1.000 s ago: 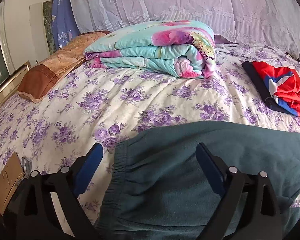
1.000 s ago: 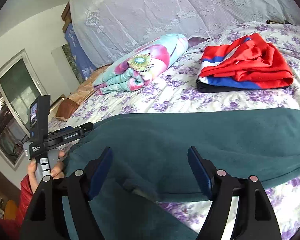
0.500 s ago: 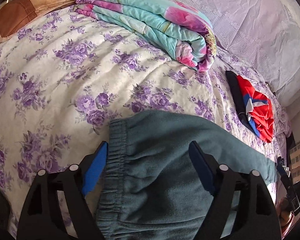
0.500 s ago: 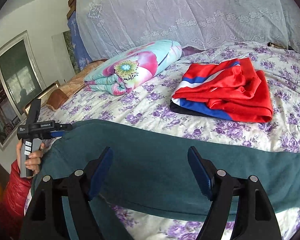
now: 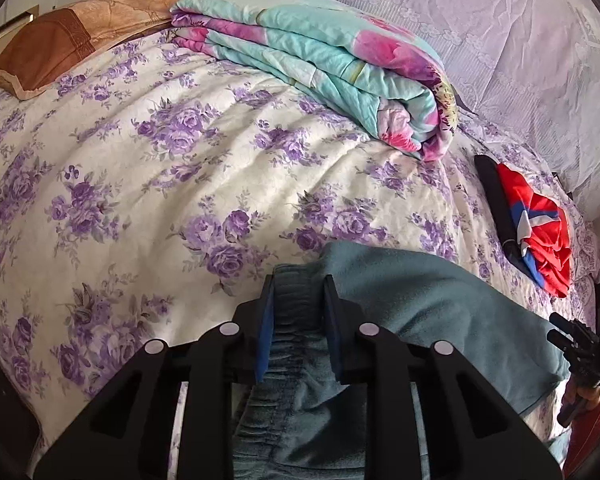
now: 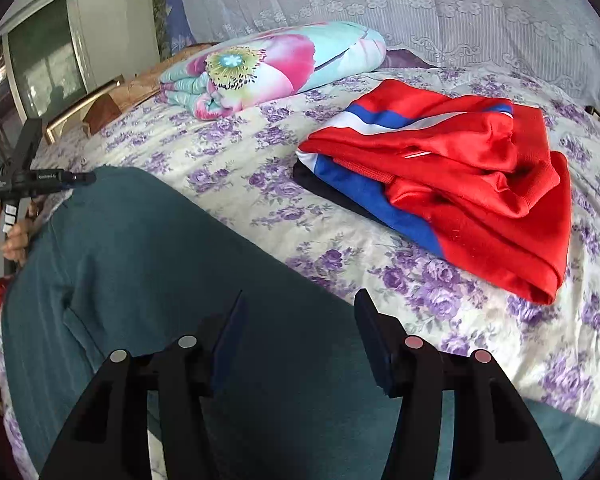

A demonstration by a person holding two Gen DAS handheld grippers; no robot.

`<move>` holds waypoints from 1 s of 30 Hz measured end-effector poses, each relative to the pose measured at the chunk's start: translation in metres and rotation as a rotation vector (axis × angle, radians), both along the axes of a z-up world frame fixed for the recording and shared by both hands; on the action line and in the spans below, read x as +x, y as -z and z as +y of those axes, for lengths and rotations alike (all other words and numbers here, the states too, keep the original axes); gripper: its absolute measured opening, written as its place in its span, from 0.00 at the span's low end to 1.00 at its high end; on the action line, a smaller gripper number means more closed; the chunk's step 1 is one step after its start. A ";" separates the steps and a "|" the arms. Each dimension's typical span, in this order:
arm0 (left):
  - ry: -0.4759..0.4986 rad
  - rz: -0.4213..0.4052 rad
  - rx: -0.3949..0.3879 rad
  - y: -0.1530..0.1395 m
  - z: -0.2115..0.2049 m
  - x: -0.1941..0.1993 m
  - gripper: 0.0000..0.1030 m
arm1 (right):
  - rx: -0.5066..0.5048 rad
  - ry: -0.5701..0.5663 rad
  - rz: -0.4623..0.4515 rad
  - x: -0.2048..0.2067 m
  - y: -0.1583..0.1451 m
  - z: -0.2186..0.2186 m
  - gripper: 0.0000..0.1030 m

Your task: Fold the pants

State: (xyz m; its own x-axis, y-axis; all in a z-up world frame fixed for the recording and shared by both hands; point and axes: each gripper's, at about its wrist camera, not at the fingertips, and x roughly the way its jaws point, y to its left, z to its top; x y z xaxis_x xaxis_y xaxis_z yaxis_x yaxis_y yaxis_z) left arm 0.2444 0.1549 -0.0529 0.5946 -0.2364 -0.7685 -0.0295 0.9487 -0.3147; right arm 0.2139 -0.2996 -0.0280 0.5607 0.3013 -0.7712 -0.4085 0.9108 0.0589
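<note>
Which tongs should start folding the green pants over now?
Left. The left tongs are pinched on the elastic waistband of the teal pants, probably ready to lift and carry it over. The right tongs are open above a pant leg, gripping nothing.

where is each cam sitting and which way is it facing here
Left wrist: on the left gripper, looking across the bed; its fingers pinch the waistband of the teal pants. The right gripper shows at the far right edge.
Right wrist: on the right gripper, fingers apart above the pants, facing the red jacket; the left hand shows at left.
Shared: pants, jacket, floral quilt.
</note>
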 end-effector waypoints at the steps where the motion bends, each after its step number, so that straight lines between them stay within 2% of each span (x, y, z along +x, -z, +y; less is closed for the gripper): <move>1: -0.001 -0.002 0.004 0.000 0.000 0.000 0.21 | -0.010 -0.015 -0.006 0.003 0.000 -0.001 0.54; 6: -0.002 -0.012 -0.005 0.000 0.000 0.001 0.21 | -0.101 -0.107 0.026 0.019 0.018 0.008 0.54; 9: -0.003 -0.012 -0.005 0.000 0.000 0.002 0.21 | -0.104 -0.126 0.018 0.024 0.024 0.011 0.53; 10: -0.003 -0.011 -0.001 0.001 0.000 0.002 0.21 | -0.097 -0.125 0.023 0.024 0.025 0.012 0.40; 11: -0.004 -0.010 0.005 0.001 0.000 0.002 0.21 | -0.084 -0.124 0.035 0.024 0.026 0.013 0.32; 13: -0.006 -0.013 0.014 0.001 -0.001 0.002 0.20 | -0.075 -0.092 0.031 0.018 0.020 0.015 0.05; 18: -0.008 -0.063 0.019 -0.007 -0.001 -0.004 0.18 | 0.007 -0.005 -0.069 -0.021 -0.022 0.011 0.04; 23: -0.029 -0.152 -0.023 -0.029 0.009 -0.029 0.18 | 0.010 -0.038 -0.196 -0.102 -0.066 0.029 0.04; 27: -0.045 -0.193 -0.058 -0.041 0.024 -0.073 0.18 | 0.016 -0.066 -0.231 -0.171 -0.074 0.042 0.04; 30: -0.041 -0.174 -0.072 -0.042 0.037 -0.107 0.18 | 0.003 -0.094 -0.219 -0.209 -0.059 0.053 0.04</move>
State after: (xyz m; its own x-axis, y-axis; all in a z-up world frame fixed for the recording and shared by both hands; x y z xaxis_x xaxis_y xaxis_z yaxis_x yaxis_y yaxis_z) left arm 0.1371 0.1921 -0.0108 0.7276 -0.2601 -0.6348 -0.0068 0.9226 -0.3857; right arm 0.0048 -0.2465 0.0311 0.6838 0.3622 -0.6334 -0.4947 0.8683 -0.0375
